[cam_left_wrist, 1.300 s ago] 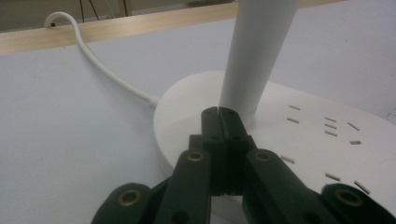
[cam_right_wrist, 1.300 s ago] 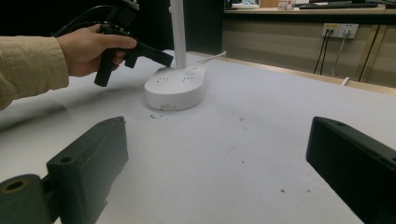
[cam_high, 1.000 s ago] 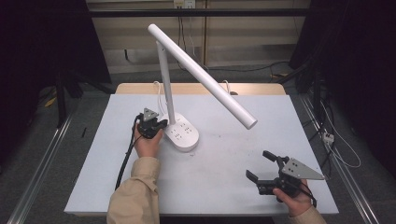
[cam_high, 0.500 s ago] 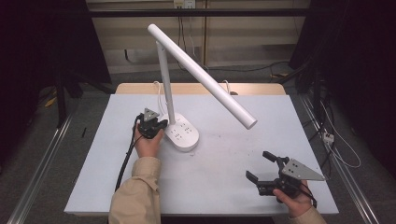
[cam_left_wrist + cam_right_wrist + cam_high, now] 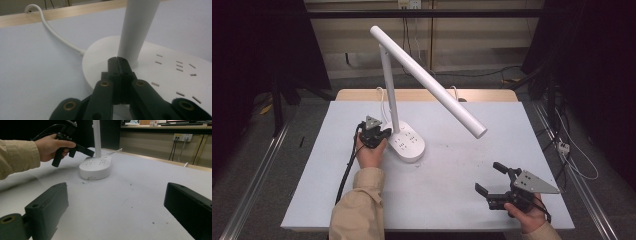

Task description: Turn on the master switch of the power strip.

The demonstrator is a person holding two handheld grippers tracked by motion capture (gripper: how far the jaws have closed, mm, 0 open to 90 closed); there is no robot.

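The left gripper (image 5: 117,60), jaws pressed together on nothing, is apparently touching the lamp base (image 5: 160,72) beside its post (image 5: 136,27); the high view is hiding this contact. The right gripper (image 5: 492,179) is idling wide apart, empty, near the table (image 5: 452,200) front.

Left gripper (image 5: 384,134) has jaws pressed together; right gripper (image 5: 493,179) gapes wide.
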